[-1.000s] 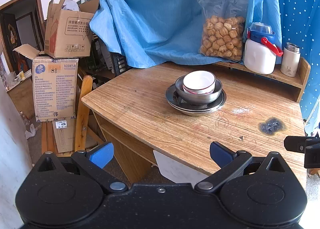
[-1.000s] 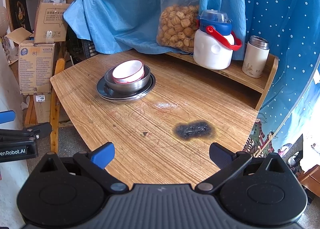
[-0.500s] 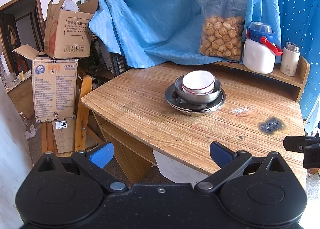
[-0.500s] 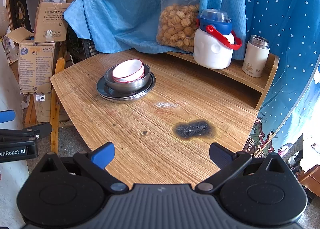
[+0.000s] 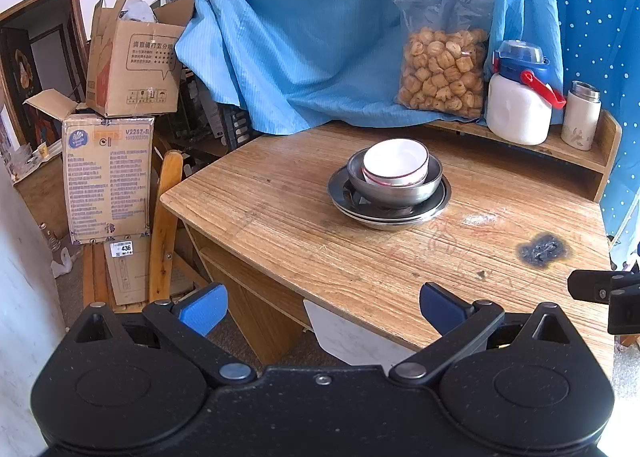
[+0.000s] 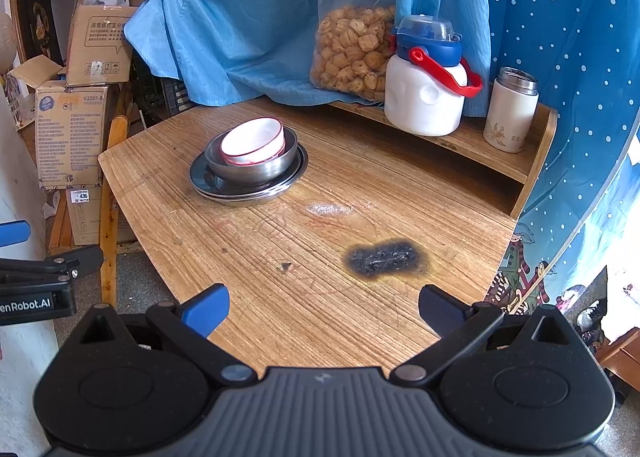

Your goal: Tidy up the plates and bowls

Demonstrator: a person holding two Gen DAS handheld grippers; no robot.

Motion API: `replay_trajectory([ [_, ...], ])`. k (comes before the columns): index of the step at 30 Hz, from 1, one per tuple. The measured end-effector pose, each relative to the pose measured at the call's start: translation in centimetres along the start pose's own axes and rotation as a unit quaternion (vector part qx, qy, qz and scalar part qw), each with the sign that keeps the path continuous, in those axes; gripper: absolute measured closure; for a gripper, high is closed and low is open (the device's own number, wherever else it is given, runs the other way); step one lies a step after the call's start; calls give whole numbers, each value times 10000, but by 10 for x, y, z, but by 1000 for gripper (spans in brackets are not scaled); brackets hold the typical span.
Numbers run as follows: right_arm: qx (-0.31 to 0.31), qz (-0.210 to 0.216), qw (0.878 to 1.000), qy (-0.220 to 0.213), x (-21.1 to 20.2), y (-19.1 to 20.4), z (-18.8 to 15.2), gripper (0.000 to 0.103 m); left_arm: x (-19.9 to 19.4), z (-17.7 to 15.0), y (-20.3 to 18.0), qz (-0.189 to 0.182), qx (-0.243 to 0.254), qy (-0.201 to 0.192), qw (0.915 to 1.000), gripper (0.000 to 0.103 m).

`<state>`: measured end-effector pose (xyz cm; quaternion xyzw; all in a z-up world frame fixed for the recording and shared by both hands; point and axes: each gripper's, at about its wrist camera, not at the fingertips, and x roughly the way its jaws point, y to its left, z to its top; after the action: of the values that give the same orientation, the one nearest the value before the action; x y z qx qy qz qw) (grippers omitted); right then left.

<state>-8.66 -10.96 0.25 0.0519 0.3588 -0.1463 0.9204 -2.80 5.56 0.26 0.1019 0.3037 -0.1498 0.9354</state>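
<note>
A white bowl with a red rim [image 5: 396, 162] [image 6: 254, 140] sits tilted inside a steel bowl [image 5: 396, 187] [image 6: 252, 166], which rests on stacked steel plates [image 5: 348, 199] [image 6: 204, 182]. The whole stack stands on the wooden bench [image 5: 280, 225] [image 6: 240, 257], toward its far left part in the right wrist view. Nearer and to the right of the stack, a pale scuff and then a black scorch mark [image 5: 543, 250] [image 6: 384, 258] show on the wood.

Along the far right edge runs a raised wooden shelf [image 5: 576, 151] [image 6: 480, 147] bearing a clear bag of snacks [image 5: 444, 69] [image 6: 352, 49], a white jug with a blue lid and red handle [image 5: 518, 105] [image 6: 426, 95], and a cream flask [image 5: 581, 115] [image 6: 510, 110]. Blue cloth [image 5: 300, 25] [image 6: 240, 9] hangs behind. Cardboard boxes [image 5: 112, 129] [image 6: 76, 105] are stacked at the far left, off the bench.

The left gripper [image 5: 322, 307] hovers over the near bench edge, fingers [image 5: 202, 307] spread wide apart and empty. The right gripper [image 6: 322, 309] hovers over the near bench, fingers [image 6: 206, 309] likewise wide apart, holding nothing. Both are well apart from the stack.
</note>
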Motion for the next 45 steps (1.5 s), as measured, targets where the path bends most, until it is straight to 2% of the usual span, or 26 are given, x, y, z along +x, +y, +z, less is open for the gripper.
replay_trajectory([
  [19,38,11,10000,48,5,-3,0,0,6,3,-1,-80,40,105,9999,1],
  [45,44,24,10000,41,3,-1,-1,0,2,3,-5,-6,77,232,9997,1],
])
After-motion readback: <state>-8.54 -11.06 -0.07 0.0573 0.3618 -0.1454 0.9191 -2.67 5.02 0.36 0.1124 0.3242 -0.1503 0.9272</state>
